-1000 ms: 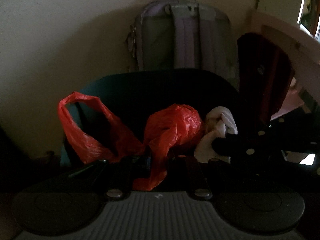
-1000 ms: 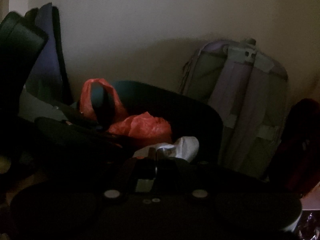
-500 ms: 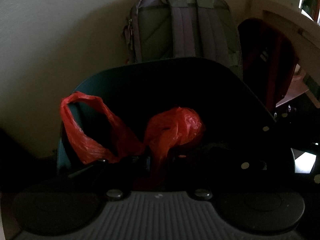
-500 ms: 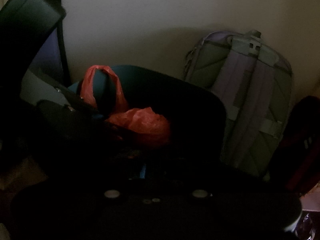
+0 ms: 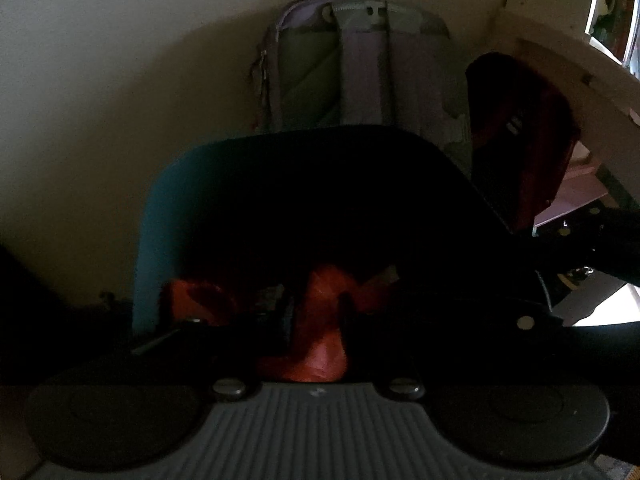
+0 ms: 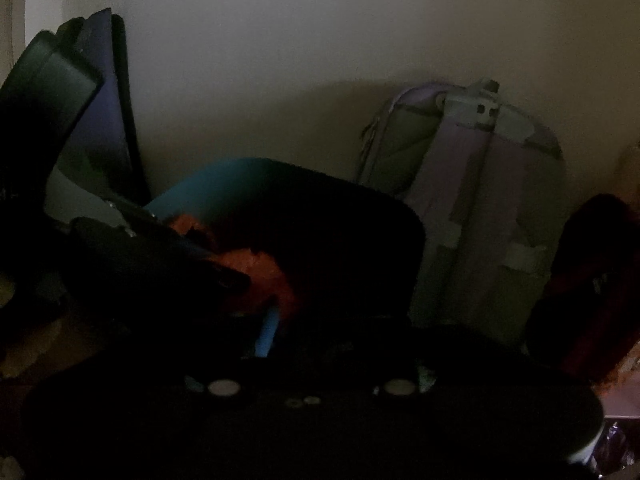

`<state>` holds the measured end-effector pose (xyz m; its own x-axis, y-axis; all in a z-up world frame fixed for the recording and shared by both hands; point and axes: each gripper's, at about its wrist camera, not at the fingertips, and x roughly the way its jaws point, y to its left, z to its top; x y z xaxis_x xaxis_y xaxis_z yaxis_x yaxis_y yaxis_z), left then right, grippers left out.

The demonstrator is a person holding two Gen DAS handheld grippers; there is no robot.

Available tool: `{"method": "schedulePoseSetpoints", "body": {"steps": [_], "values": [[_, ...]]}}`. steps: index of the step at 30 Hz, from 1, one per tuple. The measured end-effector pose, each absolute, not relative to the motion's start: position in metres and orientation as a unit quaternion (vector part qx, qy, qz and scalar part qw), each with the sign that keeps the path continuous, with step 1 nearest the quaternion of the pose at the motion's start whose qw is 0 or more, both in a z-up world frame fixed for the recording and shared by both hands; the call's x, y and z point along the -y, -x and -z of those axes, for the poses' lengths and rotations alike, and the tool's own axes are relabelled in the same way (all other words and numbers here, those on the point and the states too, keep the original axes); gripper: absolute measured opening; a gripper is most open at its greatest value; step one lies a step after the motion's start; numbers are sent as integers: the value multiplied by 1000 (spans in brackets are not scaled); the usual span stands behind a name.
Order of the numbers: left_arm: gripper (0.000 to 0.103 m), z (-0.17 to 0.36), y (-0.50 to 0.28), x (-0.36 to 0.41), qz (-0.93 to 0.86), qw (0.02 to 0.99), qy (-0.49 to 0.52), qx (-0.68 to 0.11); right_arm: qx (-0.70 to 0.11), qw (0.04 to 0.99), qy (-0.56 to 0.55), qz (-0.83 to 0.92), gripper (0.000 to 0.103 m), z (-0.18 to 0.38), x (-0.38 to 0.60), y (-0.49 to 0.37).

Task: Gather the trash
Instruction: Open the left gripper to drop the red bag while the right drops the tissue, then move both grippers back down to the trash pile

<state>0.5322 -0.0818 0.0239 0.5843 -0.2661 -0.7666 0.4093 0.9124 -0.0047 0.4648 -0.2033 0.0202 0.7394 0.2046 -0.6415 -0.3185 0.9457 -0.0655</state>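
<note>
A red plastic bag [image 5: 320, 320] hangs low inside the dark teal bin [image 5: 160, 220], its top slumped. My left gripper [image 5: 318, 316] has the bag between its fingers while the jaws are opening, and the pads look slack on it. In the right wrist view the same red bag [image 6: 264, 272] shows inside the bin [image 6: 208, 184], partly hidden by the left gripper's dark body [image 6: 160, 256]. My right gripper [image 6: 306, 328] is very dark; its jaws are opening and I see nothing between them. Its body [image 5: 520, 320] crosses the right of the left wrist view.
A lilac and grey backpack [image 5: 360, 64] [image 6: 480, 184] leans on the wall behind the bin. A dark red bag [image 5: 516, 128] [image 6: 592, 280] stands to its right, under a pale wooden frame [image 5: 560, 64]. Dark flat items [image 6: 100, 100] lean at the left.
The red bag has sunk lower into the bin and its handle loop has collapsed. The white wad that the right gripper held over the bin is gone from view. Both jaws have spread.
</note>
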Motion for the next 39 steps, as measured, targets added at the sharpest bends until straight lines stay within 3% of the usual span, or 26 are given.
{"method": "schedulePoseSetpoints", "body": {"steps": [2, 4, 23, 39], "values": [[64, -28, -525, 80, 187, 891, -86, -406, -330, 930, 87, -138, 40, -23, 205, -459], [70, -33, -516, 78, 185, 898, -83, -390, -329, 931, 86, -135, 41, -27, 206, -452], [71, -45, -406, 40, 198, 913, -90, -345, -306, 935, 40, -175, 51, -47, 214, -356], [71, 34, -349, 4, 202, 896, -87, -386, -349, 919, 18, -180, 53, 39, 201, -301]]}}
